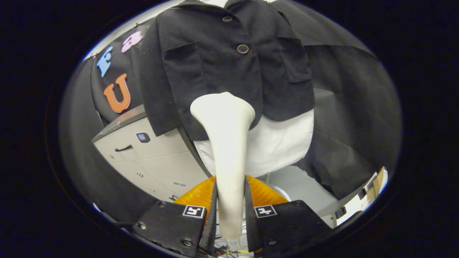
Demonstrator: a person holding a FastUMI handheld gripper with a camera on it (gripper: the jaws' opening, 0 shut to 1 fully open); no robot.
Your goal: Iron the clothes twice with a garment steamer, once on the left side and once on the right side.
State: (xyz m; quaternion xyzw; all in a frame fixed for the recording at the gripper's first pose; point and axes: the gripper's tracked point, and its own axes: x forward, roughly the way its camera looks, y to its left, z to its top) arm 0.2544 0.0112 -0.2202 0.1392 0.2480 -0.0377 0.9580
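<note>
Bkgd was black cloth wall w/ a grey cabinet (150, 154) left of the jacket (229, 68). Gripper (231, 200) jaws were clamped on the steamer (226, 143) handle; steamer head sat at jacket's lower hem, over white shirt (279, 143).

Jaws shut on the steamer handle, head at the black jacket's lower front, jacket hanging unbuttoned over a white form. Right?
One error: the jacket is buttoned, not open; the gripper view shows two fastened buttons. Otherwise right: the gripper is shut on the steamer, its head at the jacket's lower front, over the white form.
</note>
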